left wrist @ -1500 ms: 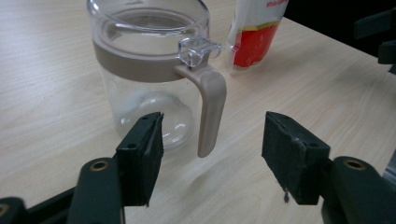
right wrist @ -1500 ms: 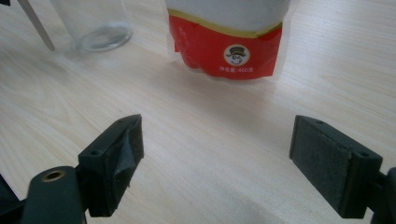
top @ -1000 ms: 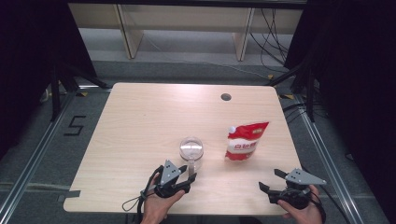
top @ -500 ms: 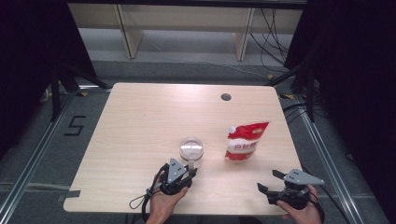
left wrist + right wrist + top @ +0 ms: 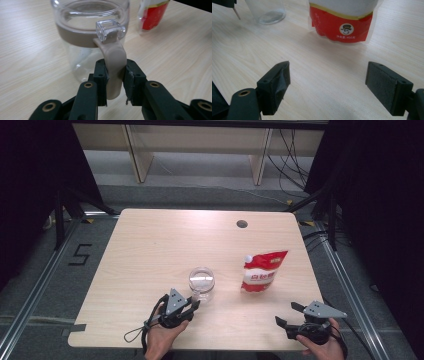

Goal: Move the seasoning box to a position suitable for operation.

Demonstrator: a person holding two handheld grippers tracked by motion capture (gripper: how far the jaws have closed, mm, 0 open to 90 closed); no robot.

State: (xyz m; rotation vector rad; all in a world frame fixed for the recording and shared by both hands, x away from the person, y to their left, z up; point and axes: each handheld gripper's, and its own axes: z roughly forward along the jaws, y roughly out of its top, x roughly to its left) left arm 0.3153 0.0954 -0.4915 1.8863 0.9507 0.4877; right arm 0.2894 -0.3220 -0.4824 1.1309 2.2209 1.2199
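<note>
A clear glass jar (image 5: 201, 281) with a beige band and no lid stands near the table's front middle. A beige handle strap (image 5: 114, 65) hangs from its clear lug. My left gripper (image 5: 194, 304) sits just in front of the jar. Its jaws have just been closing, and in the left gripper view both pads press on the strap (image 5: 115, 80). A red and white pouch (image 5: 261, 271) stands to the jar's right. My right gripper (image 5: 287, 314) rests open at the front right, with bare table between its jaws (image 5: 327, 85) and the pouch (image 5: 342, 20) ahead of it.
The wooden table (image 5: 150, 245) has a round cable hole (image 5: 242, 224) at the back right. Metal rails and dark floor surround it, with shelving legs behind. In the right gripper view the jar's base (image 5: 268, 11) is at the upper left.
My left gripper has edged in toward the jar and its jaws have closed on the handle strap. The right gripper, the jar and the pouch have stayed in place.
</note>
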